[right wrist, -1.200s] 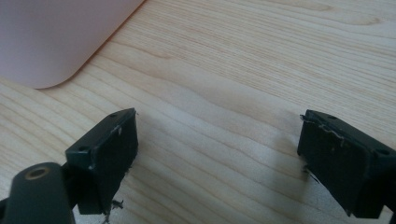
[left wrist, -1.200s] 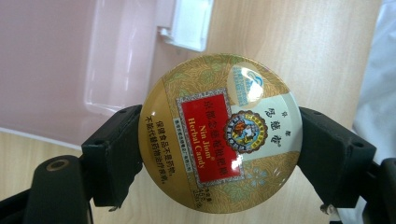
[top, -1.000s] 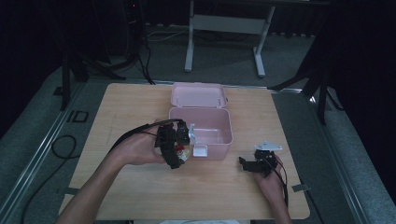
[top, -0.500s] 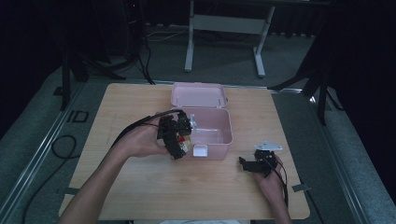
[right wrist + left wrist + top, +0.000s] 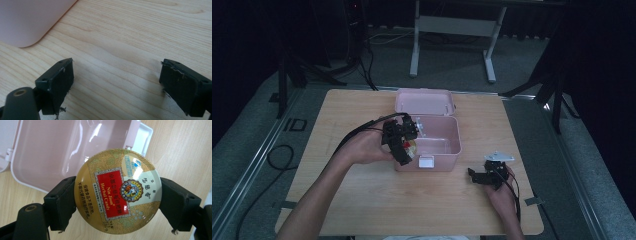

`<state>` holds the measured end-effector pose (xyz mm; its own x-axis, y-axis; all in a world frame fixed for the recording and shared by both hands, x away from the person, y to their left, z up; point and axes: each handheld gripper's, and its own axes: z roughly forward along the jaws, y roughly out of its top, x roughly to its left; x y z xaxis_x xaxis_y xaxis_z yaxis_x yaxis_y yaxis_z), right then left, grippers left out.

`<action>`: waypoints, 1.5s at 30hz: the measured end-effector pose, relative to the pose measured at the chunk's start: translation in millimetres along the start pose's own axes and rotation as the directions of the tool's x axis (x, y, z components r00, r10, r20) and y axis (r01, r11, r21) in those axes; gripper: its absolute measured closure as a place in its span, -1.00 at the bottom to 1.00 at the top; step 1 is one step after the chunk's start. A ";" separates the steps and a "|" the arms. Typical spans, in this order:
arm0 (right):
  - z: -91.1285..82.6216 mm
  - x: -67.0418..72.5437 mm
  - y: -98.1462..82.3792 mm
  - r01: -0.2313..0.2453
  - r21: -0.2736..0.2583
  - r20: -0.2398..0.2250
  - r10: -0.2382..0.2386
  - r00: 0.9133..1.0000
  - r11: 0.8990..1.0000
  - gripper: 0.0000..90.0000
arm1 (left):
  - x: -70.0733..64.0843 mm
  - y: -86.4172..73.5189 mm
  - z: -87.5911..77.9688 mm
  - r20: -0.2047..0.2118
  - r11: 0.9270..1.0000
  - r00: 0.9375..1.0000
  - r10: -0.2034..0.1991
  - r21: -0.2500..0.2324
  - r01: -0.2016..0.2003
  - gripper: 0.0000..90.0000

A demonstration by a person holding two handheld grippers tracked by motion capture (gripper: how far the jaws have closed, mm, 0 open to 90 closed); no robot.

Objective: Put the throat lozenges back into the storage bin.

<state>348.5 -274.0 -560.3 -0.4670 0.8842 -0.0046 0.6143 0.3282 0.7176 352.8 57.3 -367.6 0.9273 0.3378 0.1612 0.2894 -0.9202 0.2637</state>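
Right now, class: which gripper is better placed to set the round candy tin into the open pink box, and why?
The left gripper. It already clamps the candy tin at the pink box rim. The right gripper rests open on the table, apart from the box.

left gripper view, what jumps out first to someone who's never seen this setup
A round gold candy tin with a red label, clamped flat between the left gripper's two black jaws. Behind it lies the open pink box near the middle of the wooden table, lid folded back. The right gripper rests on the table beside the box, jaws wide apart with nothing between them.
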 end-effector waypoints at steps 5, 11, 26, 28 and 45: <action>0.0 0.0 0.0 0.000 0.000 0.000 0.000 1.000 1.000 -0.74 | 4.1 0.8 1.9 0.000 1.000 1.000 -0.024 -0.004 0.024 -0.54; 0.0 0.0 0.0 0.001 0.000 0.000 -0.001 1.000 1.000 -0.74 | 8.9 1.4 3.4 -0.004 0.999 0.999 -0.044 -0.002 0.044 -0.54; 0.0 0.0 0.0 0.000 0.000 0.000 0.000 1.000 1.000 -0.74 | 18.6 2.6 8.2 -0.024 0.996 0.996 -0.087 0.001 0.087 -0.54; 0.0 0.0 0.0 0.001 0.000 0.000 -0.001 1.000 1.000 -0.74 | 19.7 2.8 9.0 -0.026 0.996 0.995 -0.094 -0.001 0.094 -0.54; 0.0 0.1 0.0 0.000 -0.001 0.001 0.000 1.000 1.000 -0.74 | 28.7 5.4 18.2 -0.015 0.993 0.994 -0.110 0.029 0.111 -0.54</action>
<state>348.5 -274.0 -560.3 -0.4666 0.8844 -0.0054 0.6137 0.3282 0.7181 385.3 58.4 -378.8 0.8861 0.4402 0.1453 0.3971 -0.8825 0.2518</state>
